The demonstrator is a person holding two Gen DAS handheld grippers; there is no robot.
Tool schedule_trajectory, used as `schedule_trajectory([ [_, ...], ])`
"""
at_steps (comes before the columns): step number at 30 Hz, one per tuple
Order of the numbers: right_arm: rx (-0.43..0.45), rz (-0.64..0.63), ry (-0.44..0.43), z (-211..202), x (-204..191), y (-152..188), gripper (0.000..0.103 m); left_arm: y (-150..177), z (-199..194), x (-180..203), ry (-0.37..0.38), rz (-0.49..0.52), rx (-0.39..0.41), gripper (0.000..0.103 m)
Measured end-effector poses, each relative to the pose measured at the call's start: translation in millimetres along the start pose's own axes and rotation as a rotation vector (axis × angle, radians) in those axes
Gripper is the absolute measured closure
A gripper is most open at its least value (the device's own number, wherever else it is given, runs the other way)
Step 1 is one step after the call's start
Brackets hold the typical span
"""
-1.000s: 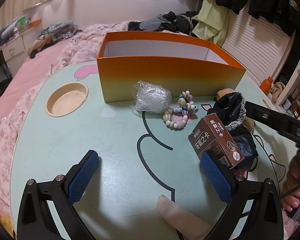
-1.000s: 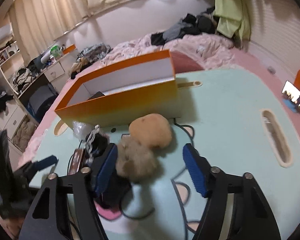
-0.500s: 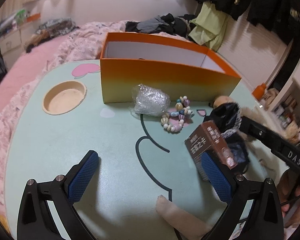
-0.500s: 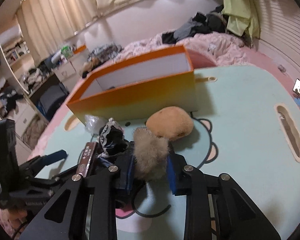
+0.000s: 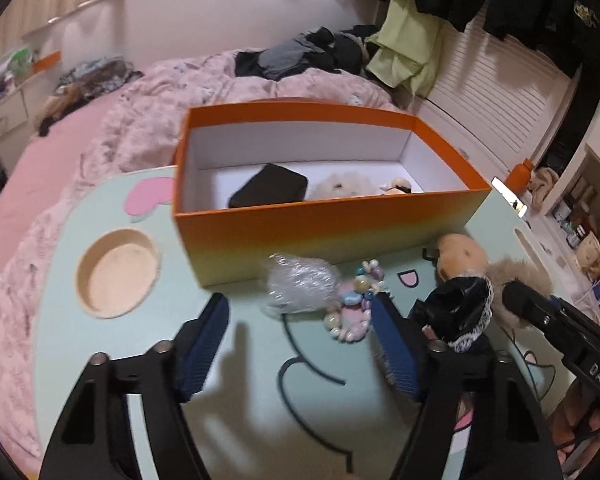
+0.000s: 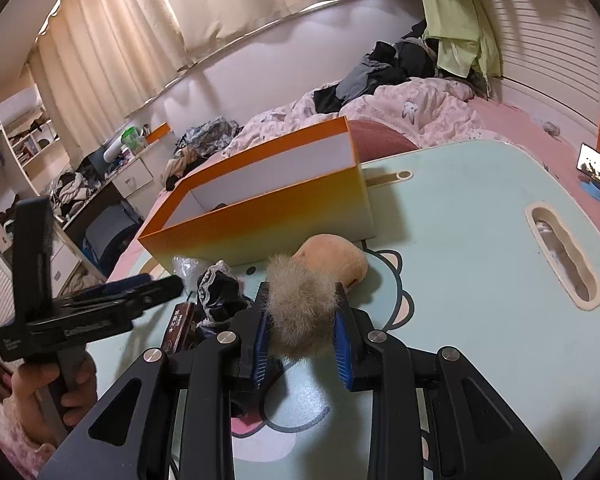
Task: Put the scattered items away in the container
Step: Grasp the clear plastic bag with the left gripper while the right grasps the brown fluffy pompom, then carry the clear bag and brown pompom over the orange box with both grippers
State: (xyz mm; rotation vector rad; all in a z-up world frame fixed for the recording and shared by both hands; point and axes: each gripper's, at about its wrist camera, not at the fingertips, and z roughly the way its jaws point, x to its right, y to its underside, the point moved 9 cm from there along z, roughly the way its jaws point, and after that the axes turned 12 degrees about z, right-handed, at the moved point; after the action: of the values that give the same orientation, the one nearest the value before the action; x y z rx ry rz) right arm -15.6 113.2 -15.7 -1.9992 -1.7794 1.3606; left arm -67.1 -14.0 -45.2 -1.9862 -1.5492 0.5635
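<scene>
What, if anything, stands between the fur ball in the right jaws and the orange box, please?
The tan plush lies on the table directly between the fur ball and the orange box, whose near wall must also be cleared.

Warm dim indoor light, fisheye-bent edges — slight motion blur

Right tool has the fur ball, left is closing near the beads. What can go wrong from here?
1. The fur pompom is soft; the right tool pinches mostly fluff, so it may slip out before reaching the orange box.
2. The left tool is closing on nothing; the bead bracelet lies ahead, risking a miss.
</scene>
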Motion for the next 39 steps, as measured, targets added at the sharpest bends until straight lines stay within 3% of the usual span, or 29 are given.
schedule_trajectory([
  [2, 0.0, 0.0, -0.002, 0, 1, 0, 0.074, 0, 9, -1, 0.01, -0.011, -0.021, 0.062],
  [4, -0.003, -0.001, -0.003, 0, 2, 1, 0.074, 2, 15, -2, 0.03, -0.023, -0.032, 0.071],
  [15, -0.009, -0.04, 0.015, 1, -2, 5, 0.074, 6, -16, -14, 0.025, -0.008, 0.09, 0.073],
  [39, -0.025, -0.11, 0.067, 3, -5, 11, 0.074, 18, -24, 0, 0.069, 0.017, 0.068, 0.073],
])
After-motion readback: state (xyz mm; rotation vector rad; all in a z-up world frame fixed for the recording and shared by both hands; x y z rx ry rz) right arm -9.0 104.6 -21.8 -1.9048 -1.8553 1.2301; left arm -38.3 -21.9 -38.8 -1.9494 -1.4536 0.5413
